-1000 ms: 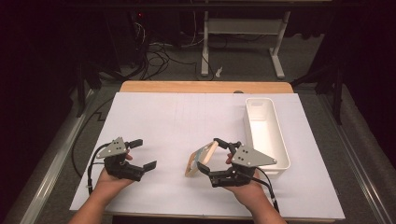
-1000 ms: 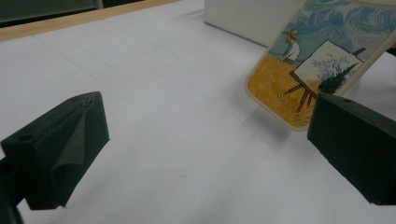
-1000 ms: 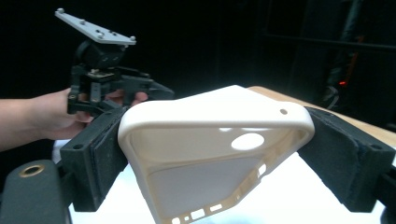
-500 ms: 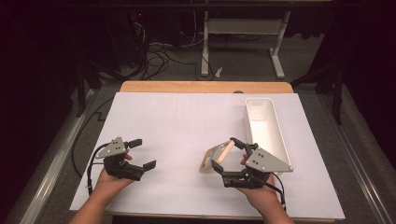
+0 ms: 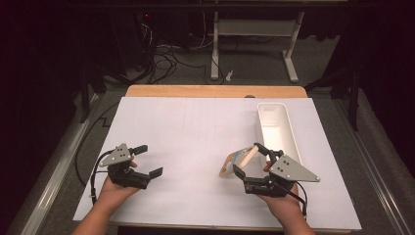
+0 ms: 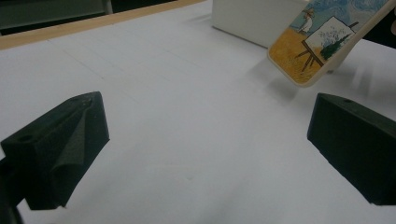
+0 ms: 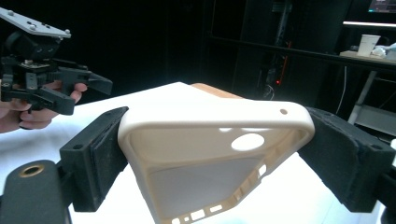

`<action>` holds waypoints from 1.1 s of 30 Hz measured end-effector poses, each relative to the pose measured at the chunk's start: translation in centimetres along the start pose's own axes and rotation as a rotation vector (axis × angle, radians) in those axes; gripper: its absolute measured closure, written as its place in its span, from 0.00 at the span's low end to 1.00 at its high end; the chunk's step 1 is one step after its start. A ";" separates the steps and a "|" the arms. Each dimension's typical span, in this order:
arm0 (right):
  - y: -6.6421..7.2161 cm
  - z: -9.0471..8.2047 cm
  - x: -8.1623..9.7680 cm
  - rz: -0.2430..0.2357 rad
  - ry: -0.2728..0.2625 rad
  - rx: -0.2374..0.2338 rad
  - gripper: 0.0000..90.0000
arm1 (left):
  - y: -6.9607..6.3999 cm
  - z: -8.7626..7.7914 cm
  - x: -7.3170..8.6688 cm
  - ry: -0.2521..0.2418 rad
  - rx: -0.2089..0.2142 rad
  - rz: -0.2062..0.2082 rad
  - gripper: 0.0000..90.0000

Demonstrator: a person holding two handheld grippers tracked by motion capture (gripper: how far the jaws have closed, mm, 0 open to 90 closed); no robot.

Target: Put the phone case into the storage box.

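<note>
A cream phone case with a painted picture on its back is held tilted just above the white sheet, right of centre. My right gripper is shut on it across its long sides. In the right gripper view the case's hollow inside faces the camera, clamped between both pads. My left gripper hovers near the front left of the sheet, open, nothing between its jaws. The left gripper view looks across bare sheet at the case's picture side. The left gripper also shows at the right gripper view's far left.
A long white bin stands on the sheet's right side, just beyond my right gripper, and shows as a white bin wall too. A wooden table edge runs along the back. Cables and desk legs lie on the floor beyond.
My right gripper has carried the phone case to the right, closer to the bin. The left gripper has stayed in place, open.
</note>
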State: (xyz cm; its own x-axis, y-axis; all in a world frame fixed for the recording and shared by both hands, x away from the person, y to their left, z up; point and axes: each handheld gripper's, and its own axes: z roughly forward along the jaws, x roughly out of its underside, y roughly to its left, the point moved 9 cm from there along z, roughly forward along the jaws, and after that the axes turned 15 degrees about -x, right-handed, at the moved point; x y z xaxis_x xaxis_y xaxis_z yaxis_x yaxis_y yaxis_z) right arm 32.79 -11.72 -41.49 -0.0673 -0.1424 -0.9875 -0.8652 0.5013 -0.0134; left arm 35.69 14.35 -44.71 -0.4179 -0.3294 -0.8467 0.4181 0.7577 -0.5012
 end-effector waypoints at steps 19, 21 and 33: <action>-1.3 -2.2 -1.8 -0.009 -0.073 0.081 0.14 | 0.0 0.2 0.2 0.008 -0.003 0.006 0.00; -1.3 -2.5 -2.2 -0.007 -0.086 0.086 0.14 | 0.0 0.2 0.3 0.009 -0.004 0.008 0.00; -1.6 -4.1 -3.4 -0.024 -0.123 0.122 0.14 | 0.0 0.2 0.4 0.015 -0.004 0.012 0.00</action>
State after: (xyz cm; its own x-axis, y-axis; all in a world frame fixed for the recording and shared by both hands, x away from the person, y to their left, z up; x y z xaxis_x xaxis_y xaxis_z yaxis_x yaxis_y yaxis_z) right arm 32.39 -15.51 -37.45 0.0203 -0.0533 -0.9984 -0.7985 0.6000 -0.0483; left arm 35.72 14.10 -45.09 -0.4249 -0.3118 -0.8498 0.4200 0.7637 -0.4902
